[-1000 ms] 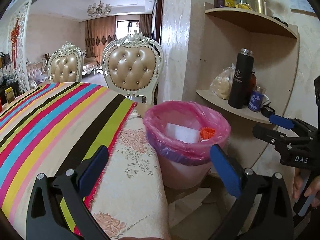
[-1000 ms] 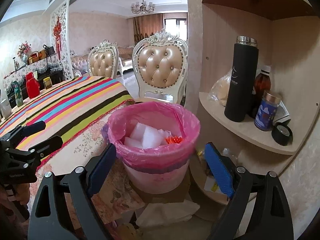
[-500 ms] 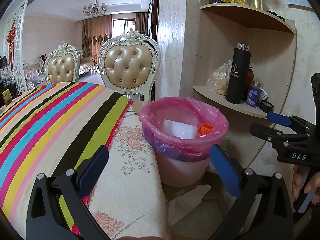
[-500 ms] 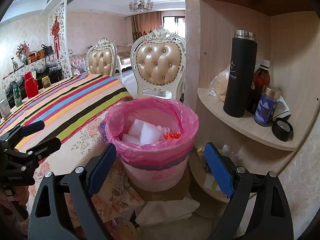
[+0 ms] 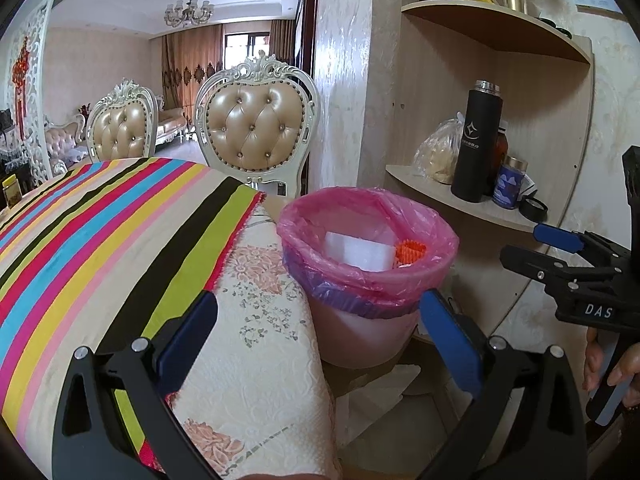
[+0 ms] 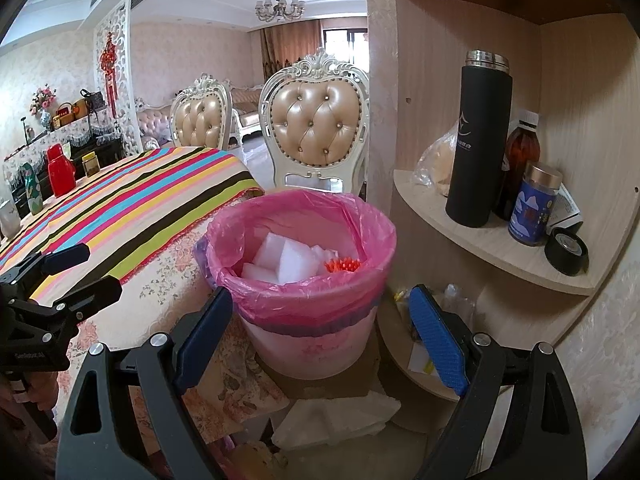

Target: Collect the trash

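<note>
- My left gripper (image 5: 316, 336) hangs wide apart and carries nothing; it sits over the worktop (image 5: 256, 344) edge, looking toward the bin.
- My right gripper (image 6: 320, 336) is likewise spread and bare, squared up in front of the trash bin (image 6: 316, 312), jaws either side of its near wall but not touching.
- The bin stands just beside the worktop corner, low, on a piece of cardboard (image 6: 320, 388). I judge it sits there so scraps can go straight off the cloth into it.
- Pink liner (image 6: 372, 236) is folded over the rim, holding the mouth open.
- Inside: white foam pieces (image 6: 288, 260) and an orange spiky bit (image 6: 342, 266). Trash is already in.
- No loose trash on the striped cloth (image 5: 100, 232) that I can see; collecting looks near done.
- Crumpled white paper (image 6: 340, 416) lies on the floor near the bin's base; possibly a leftover.
- Obstacles: corner shelf (image 6: 492, 248) close on the right with black flask (image 6: 478, 144), blue jar (image 6: 536, 204) and tape roll (image 6: 566, 246). A wide swing could knock them.
- Tufted chair (image 6: 320, 124) stands behind the bin, well apart.
</note>
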A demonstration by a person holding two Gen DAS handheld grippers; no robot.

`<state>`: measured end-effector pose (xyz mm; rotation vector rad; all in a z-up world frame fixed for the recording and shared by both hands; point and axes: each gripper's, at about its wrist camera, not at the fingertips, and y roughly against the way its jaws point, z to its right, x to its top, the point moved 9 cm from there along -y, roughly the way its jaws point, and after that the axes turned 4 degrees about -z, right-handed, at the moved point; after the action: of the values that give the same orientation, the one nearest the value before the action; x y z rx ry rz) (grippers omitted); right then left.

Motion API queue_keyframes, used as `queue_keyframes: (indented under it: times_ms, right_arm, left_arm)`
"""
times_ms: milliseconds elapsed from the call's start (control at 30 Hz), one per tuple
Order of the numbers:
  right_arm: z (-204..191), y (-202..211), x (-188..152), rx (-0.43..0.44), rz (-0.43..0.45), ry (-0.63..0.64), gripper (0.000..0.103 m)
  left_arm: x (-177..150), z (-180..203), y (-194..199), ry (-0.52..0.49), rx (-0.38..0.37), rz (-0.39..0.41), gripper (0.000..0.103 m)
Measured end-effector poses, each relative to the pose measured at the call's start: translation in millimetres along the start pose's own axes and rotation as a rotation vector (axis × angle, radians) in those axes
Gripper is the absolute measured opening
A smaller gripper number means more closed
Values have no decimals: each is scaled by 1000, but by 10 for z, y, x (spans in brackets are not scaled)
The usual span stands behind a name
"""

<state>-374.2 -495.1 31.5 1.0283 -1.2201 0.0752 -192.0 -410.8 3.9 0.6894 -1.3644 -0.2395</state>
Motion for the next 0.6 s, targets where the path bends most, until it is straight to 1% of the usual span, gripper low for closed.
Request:
queue_keyframes:
  times_ms: [600]
  right_arm:
    - [-2, -4, -5, 0, -1, -1, 84]
  left_arm:
    - [-7, 24, -1, -10, -2, 5, 98]
